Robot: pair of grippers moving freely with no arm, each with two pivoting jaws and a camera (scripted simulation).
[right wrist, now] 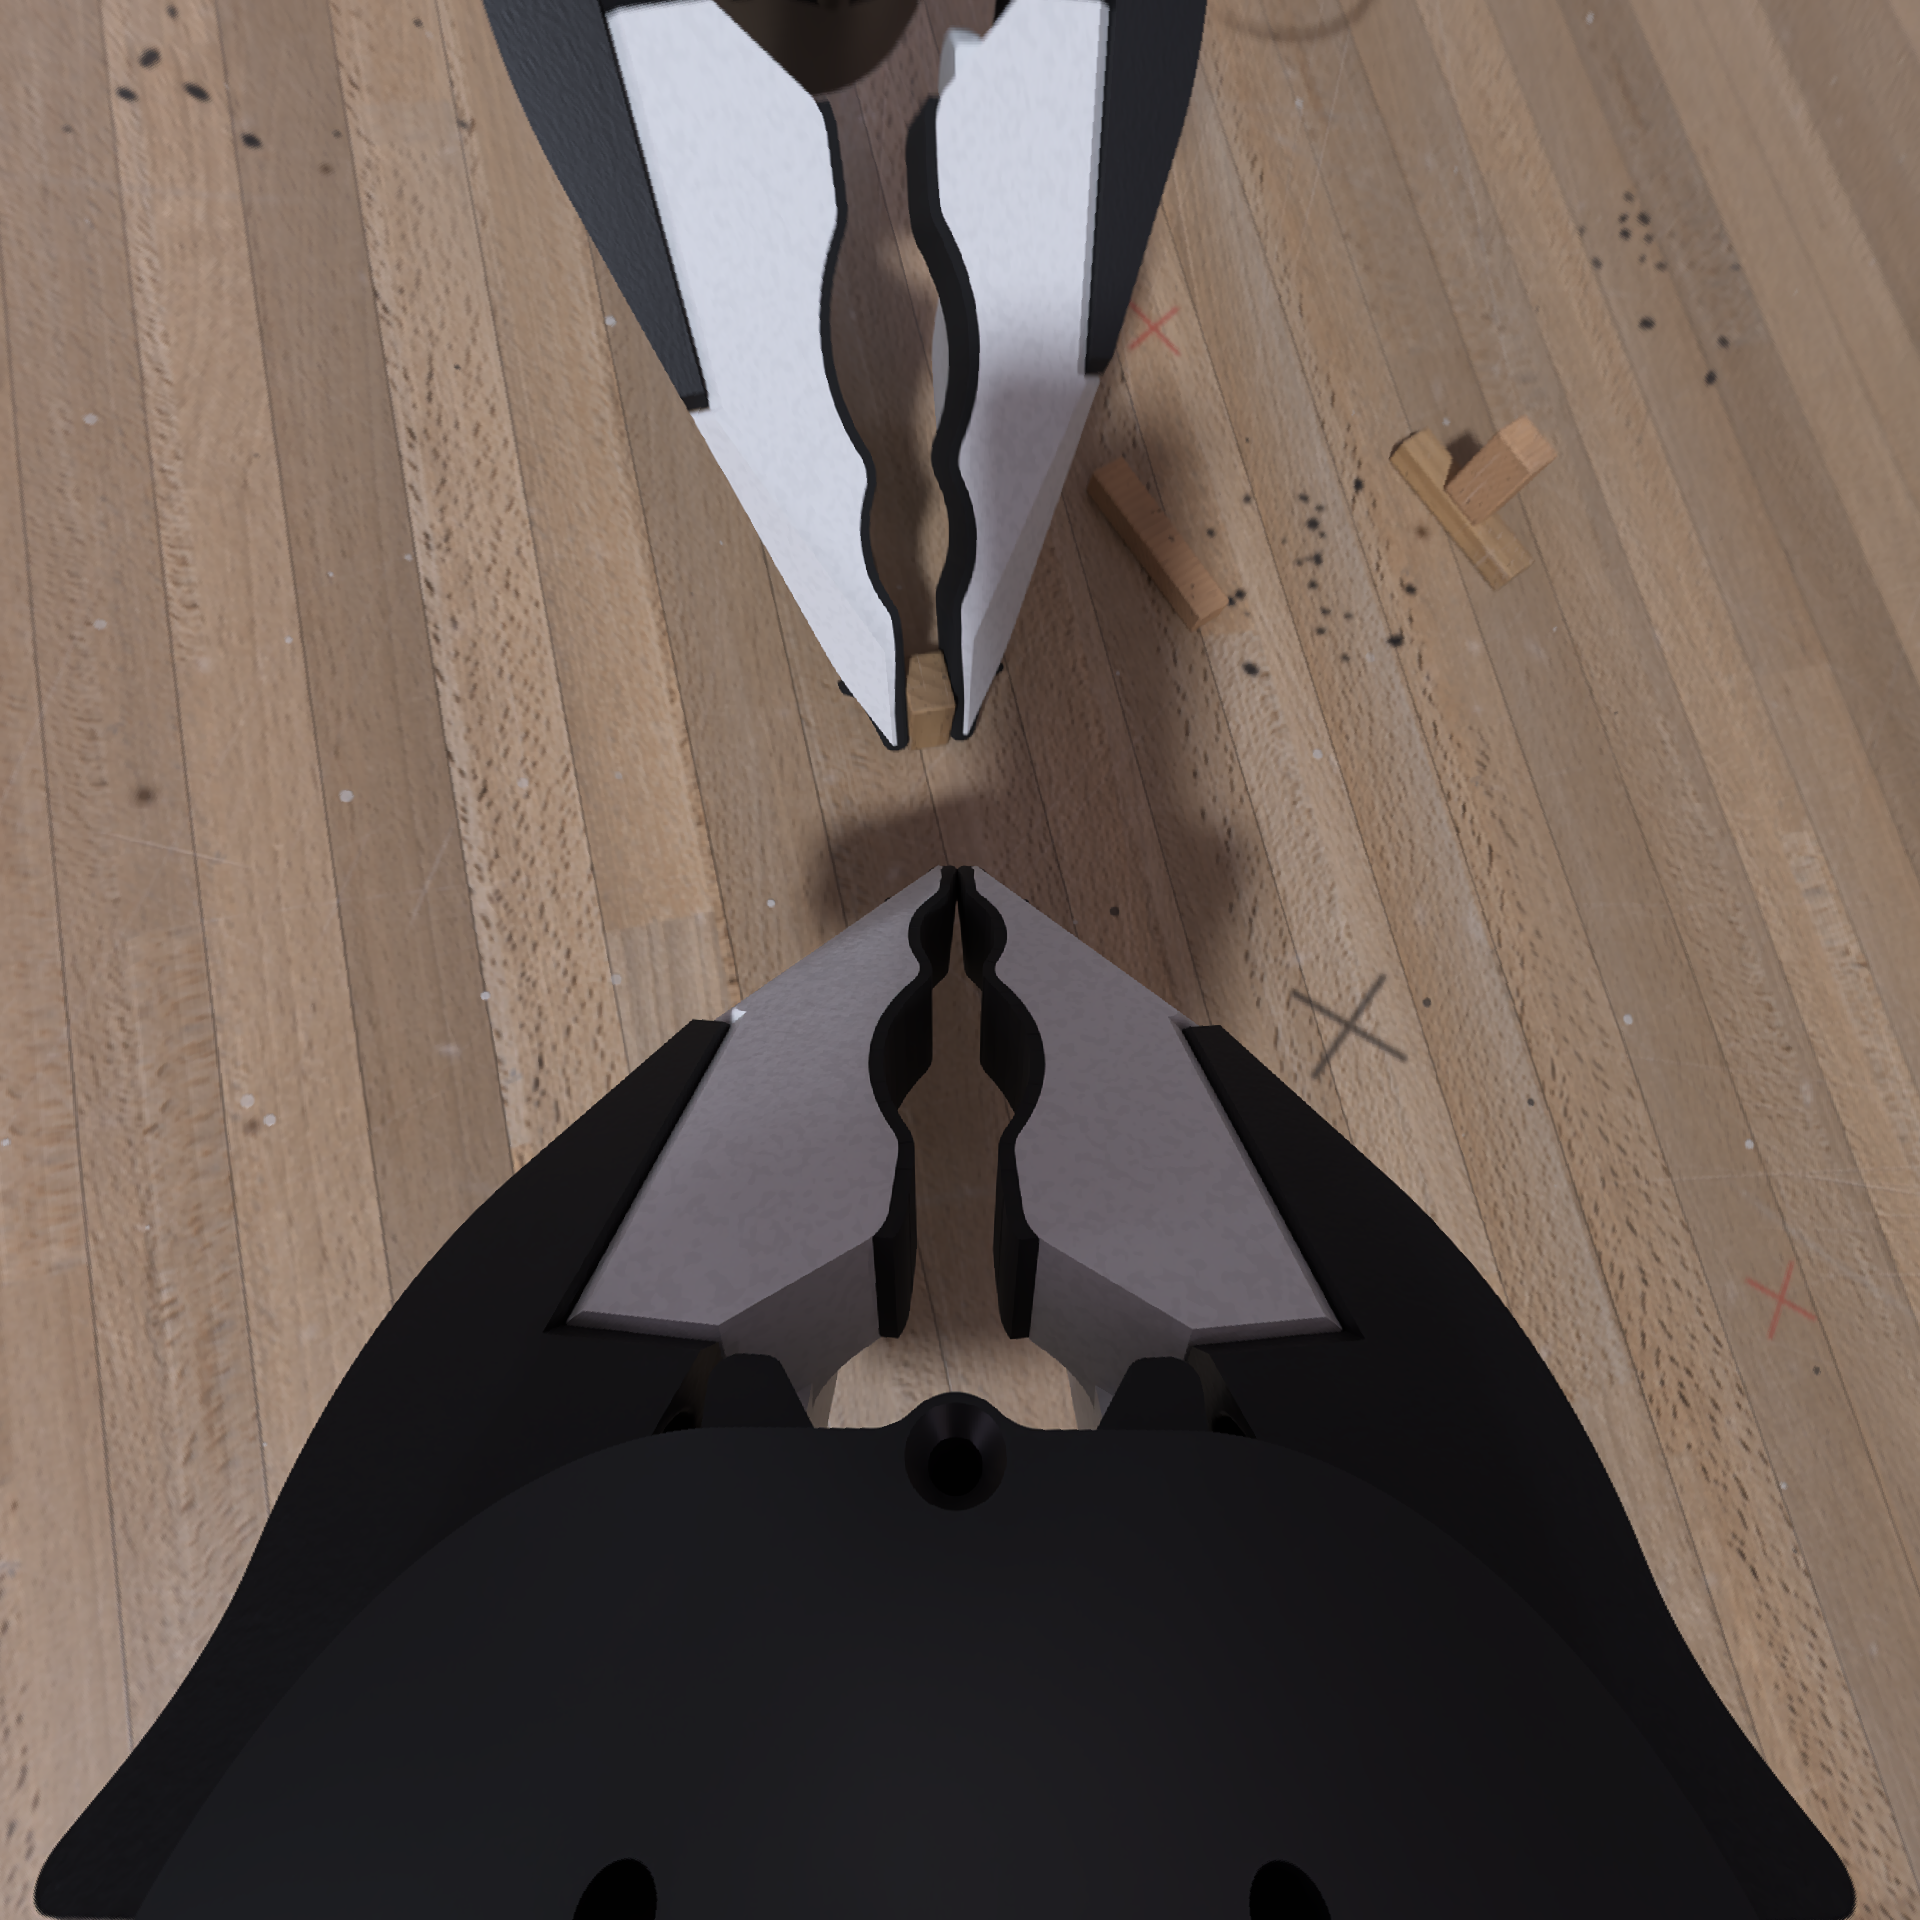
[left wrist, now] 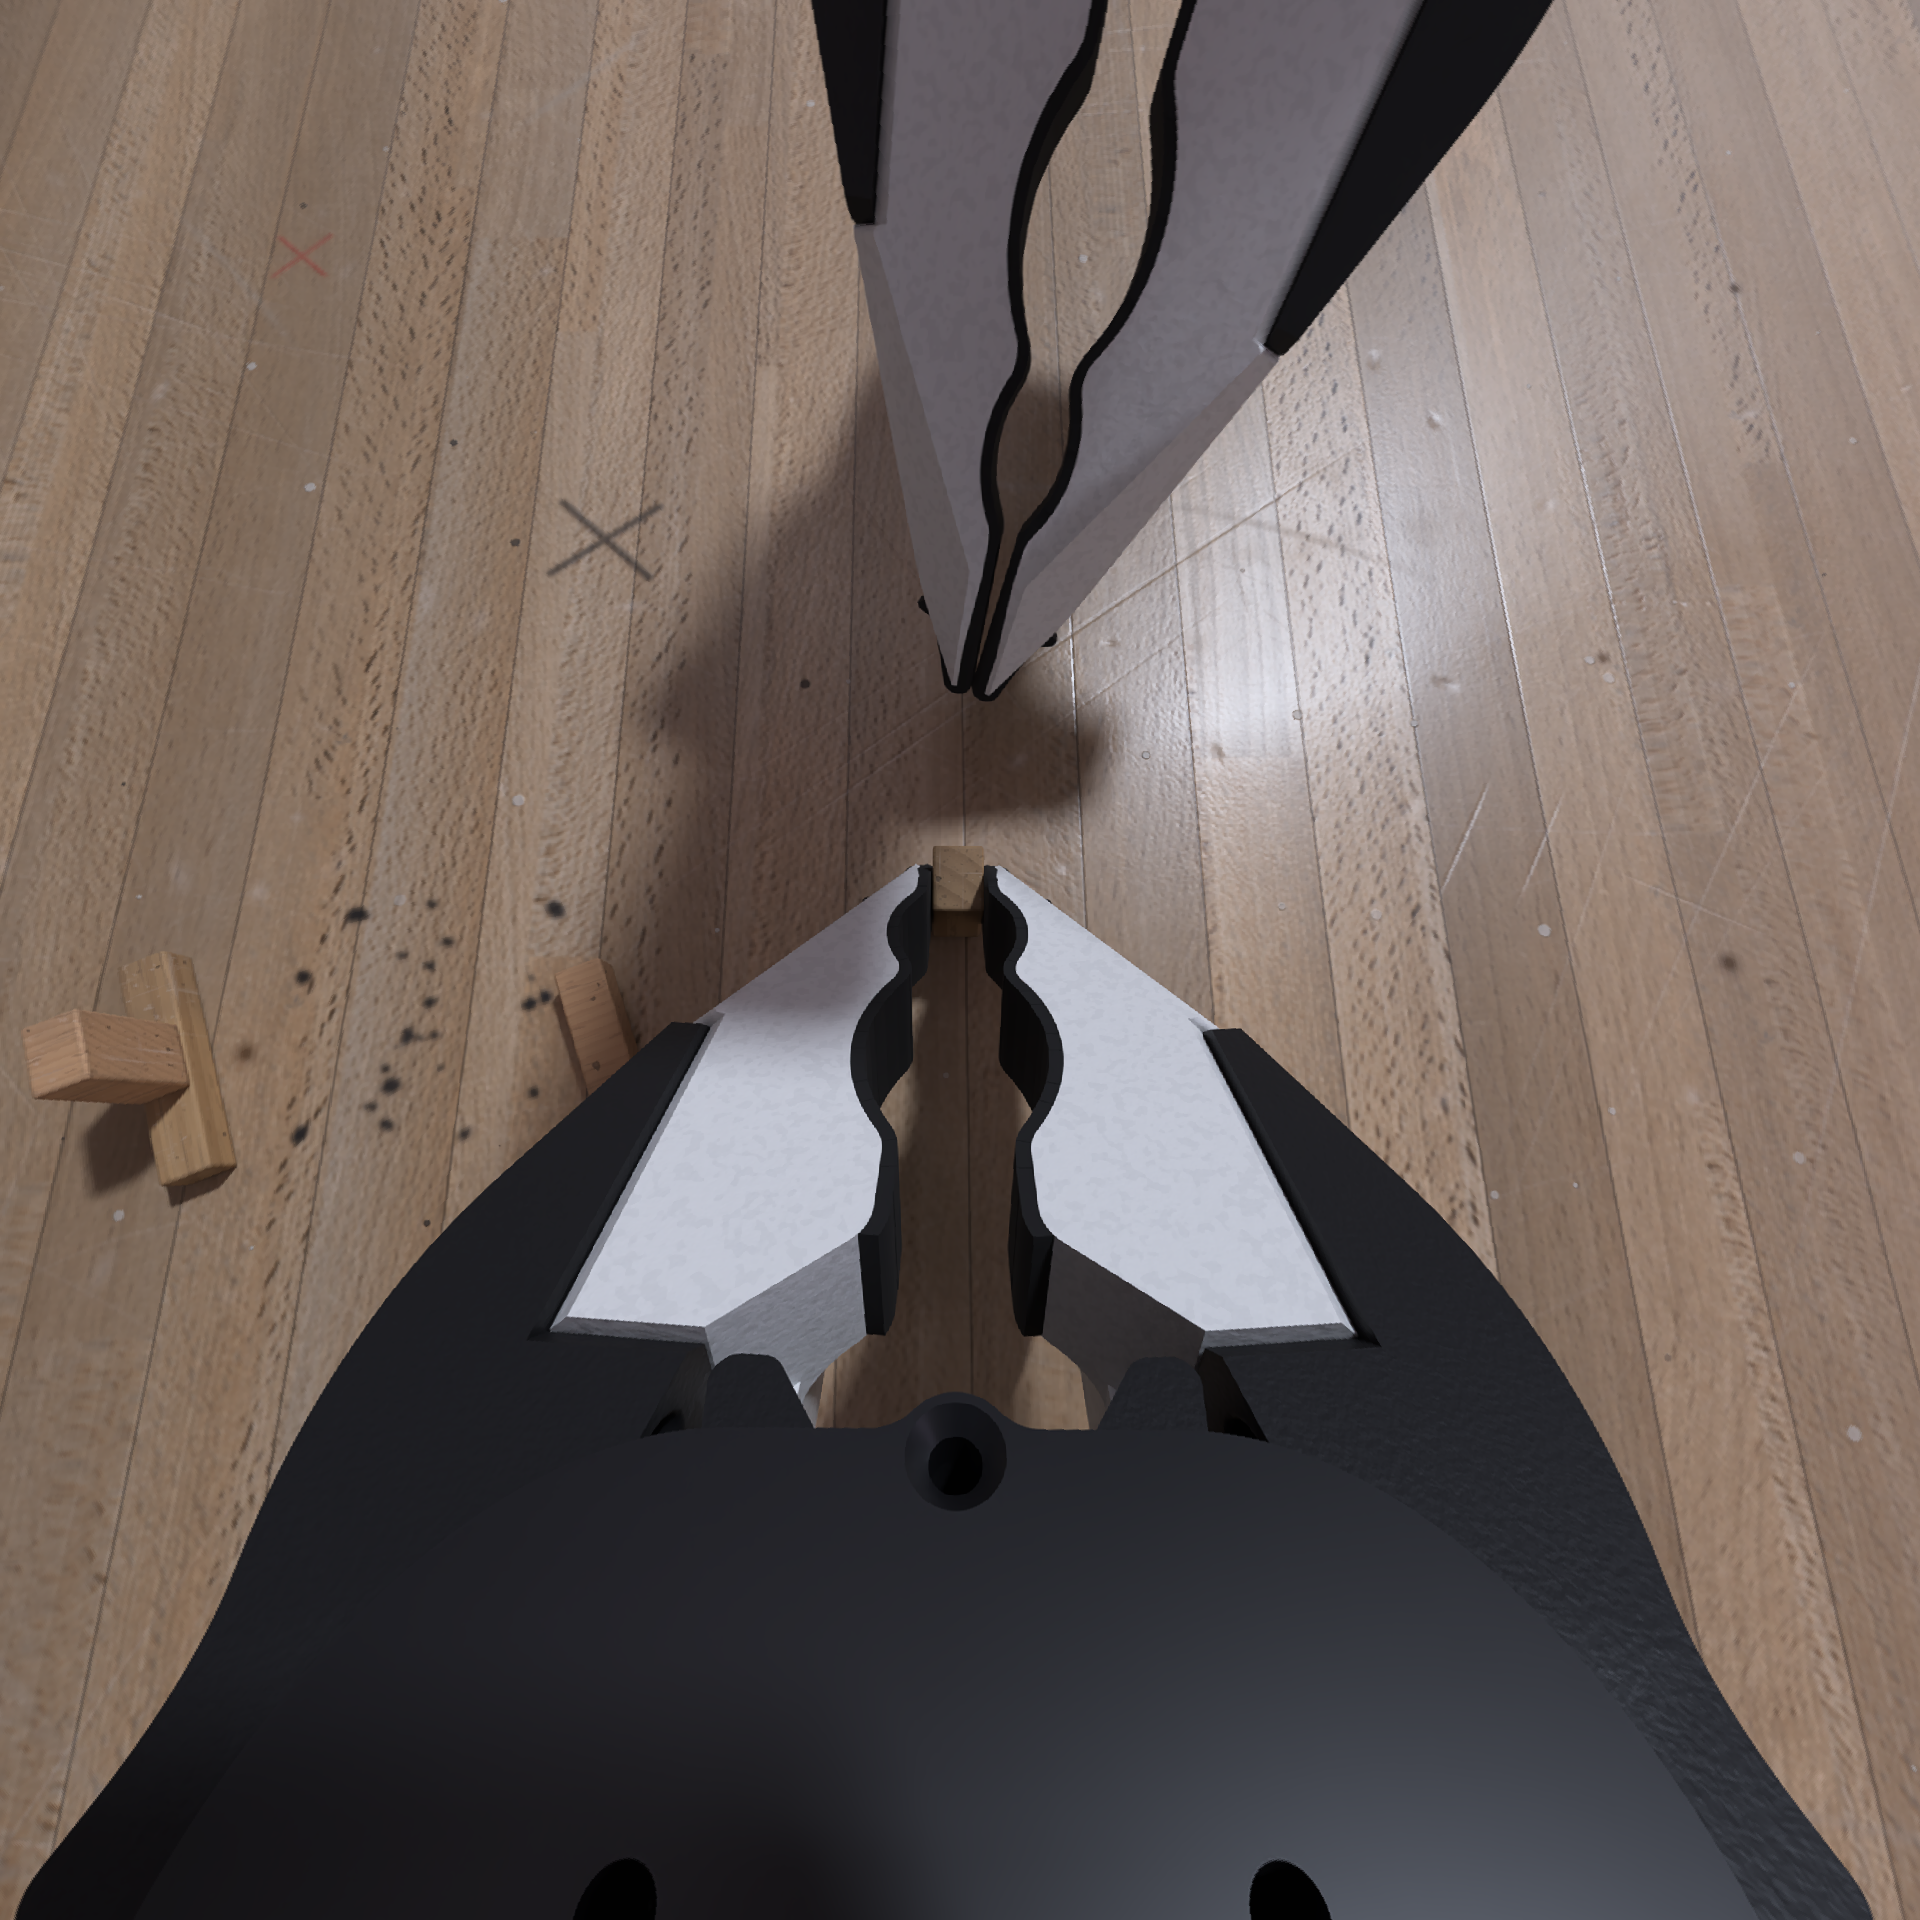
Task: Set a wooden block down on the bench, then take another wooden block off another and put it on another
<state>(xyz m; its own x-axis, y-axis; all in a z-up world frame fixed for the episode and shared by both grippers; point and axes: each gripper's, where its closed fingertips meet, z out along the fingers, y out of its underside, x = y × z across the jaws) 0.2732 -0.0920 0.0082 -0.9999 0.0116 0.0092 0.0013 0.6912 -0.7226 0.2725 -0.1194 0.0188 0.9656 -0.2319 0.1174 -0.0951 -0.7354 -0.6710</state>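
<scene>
left gripper [left wrist: 958,883] pinches a block [left wrist: 957,878] at its fingertips.
right gripper [right wrist: 954,878] closed, empty, over the bench [right wrist: 312,727]; stacked pair [right wrist: 1473,499] and lone block [right wrist: 1153,540] lie apart.

Matt wooden blocks [left wrist: 958,878], scuffed wooden bench [left wrist: 416,623]

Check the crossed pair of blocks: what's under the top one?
The top block lies across a longer wooden block that rests flat on the bench. The contact patch between the two blocks is covered from both views.
</scene>
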